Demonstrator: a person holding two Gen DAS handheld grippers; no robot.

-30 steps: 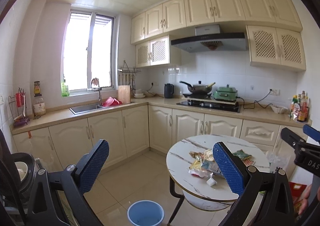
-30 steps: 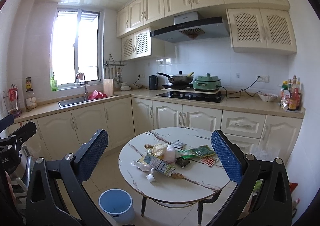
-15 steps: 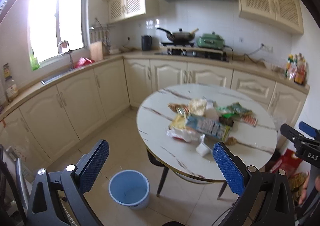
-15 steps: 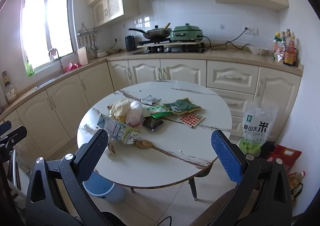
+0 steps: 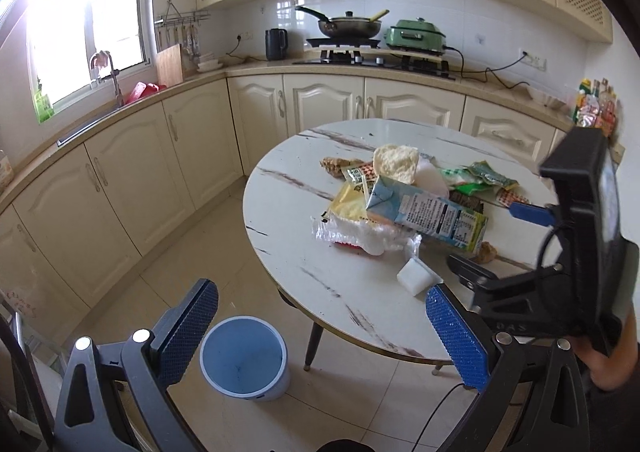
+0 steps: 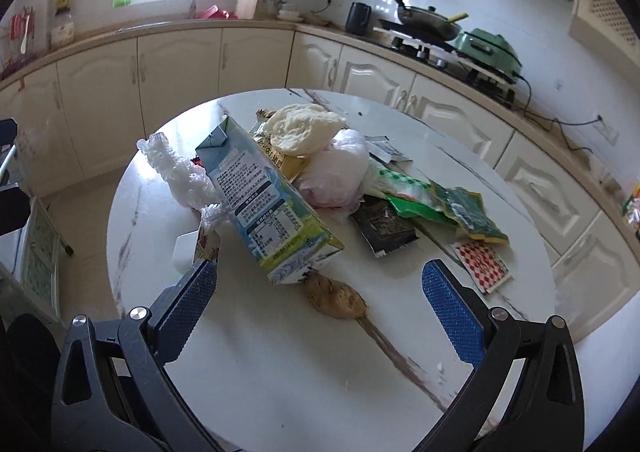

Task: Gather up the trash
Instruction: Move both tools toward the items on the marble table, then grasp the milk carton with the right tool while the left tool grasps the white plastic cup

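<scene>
Trash lies heaped at the middle of the round marble tabletop (image 6: pixel 280 392): a milk carton (image 6: pixel 264 204) on its side across clear crumpled plastic (image 6: pixel 176 172), a bread piece (image 6: pixel 304 128) on a white bag (image 6: pixel 340 172), green sachets (image 6: pixel 440 204), a dark sachet (image 6: pixel 384 230), a red-checked sachet (image 6: pixel 482 262) and a brown root scrap (image 6: pixel 336 296) touching the carton's base. Right hand-held gripper (image 6: pixel 320 296) hovers over the near edge of the heap, jaws spread wide and empty, the carton base and root between them. Left hand-held gripper (image 5: pixel 320 324) hangs off the tabletop's edge, likewise spread and empty, above a blue bin (image 5: pixel 244 358) on the floor. Probable step: first pick. Best practice would be to take the topmost, free-lying carton across its narrow faces, lift straight up so the bread and bag are not dragged, then carry it clear of the edge before release over the bin.
</scene>
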